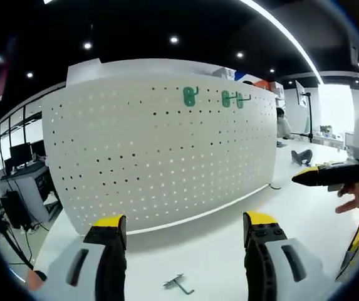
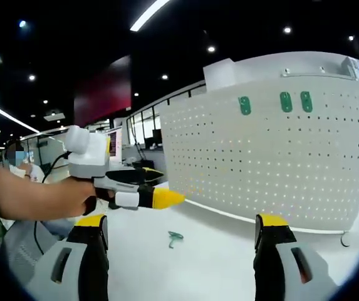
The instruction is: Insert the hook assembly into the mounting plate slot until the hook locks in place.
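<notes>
A white perforated mounting plate point(image 1: 160, 150) is standing upright on a white table point(image 1: 217, 251), filling the middle of the left gripper view, so its rows of holes are facing both tools. Three green hooks point(image 1: 190, 96) are already hanging near its top edge, at about twelve to one o'clock, suggesting where the next one belongs. The loose hook assembly point(image 1: 179, 284) is lying flat on the table at six o'clock, between the jaws and apart from them, just in front of the plate. The left gripper point(image 1: 184, 235) is hovering with its jaws spread wide and holding nothing. In the right gripper view, the right gripper point(image 2: 182, 235) is likewise standing wide open and empty, with the plate at two o'clock and the green hook assembly on the table near six o'clock. Judging from this, the insertion has not begun; both tools are probably open in readiness to pick the piece up.
</notes>
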`<state>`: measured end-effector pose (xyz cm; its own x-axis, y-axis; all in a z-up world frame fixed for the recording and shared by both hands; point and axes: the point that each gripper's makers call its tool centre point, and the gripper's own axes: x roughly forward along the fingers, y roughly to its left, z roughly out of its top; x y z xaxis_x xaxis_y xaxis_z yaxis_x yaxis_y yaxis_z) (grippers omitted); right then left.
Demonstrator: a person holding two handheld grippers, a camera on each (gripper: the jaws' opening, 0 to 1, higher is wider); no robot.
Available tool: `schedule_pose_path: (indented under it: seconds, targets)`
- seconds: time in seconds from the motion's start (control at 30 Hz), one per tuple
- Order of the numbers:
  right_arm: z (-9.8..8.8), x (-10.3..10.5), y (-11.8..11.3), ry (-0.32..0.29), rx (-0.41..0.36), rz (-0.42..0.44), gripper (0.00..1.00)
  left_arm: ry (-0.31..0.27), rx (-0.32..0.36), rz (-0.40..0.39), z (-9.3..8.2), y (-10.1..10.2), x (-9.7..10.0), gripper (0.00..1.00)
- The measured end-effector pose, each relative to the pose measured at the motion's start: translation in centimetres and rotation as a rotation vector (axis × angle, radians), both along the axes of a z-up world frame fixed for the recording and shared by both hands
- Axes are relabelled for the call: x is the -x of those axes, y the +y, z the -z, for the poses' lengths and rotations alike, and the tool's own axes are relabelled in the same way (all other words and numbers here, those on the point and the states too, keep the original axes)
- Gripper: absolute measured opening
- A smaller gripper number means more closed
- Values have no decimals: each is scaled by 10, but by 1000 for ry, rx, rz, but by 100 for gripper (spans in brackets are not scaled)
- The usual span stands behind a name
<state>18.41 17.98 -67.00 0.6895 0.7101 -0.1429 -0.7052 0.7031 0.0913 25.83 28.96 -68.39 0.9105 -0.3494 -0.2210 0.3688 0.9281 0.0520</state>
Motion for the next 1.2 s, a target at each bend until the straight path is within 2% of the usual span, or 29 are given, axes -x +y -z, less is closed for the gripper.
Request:
schedule_pose_path:
  seconds: [0.5,0.67,0.83,1.07,1.2]
  targets:
    - [2,2,4,2,6,-11,99,18,-1,64,11,14,26,76]
    - [3,2,4,4,10,-11,99,28,-23,96,14,18,36,75]
    - [3,3,8,2,11,-19,99,31,-39,121,16,17,39,75]
    - [2,-2,5,-5,25,-21,98,24,-23,129,15,16,42,73]
    - [-1,-9,4,-7,25,-36,94,25,-23,130,16,17,41,73]
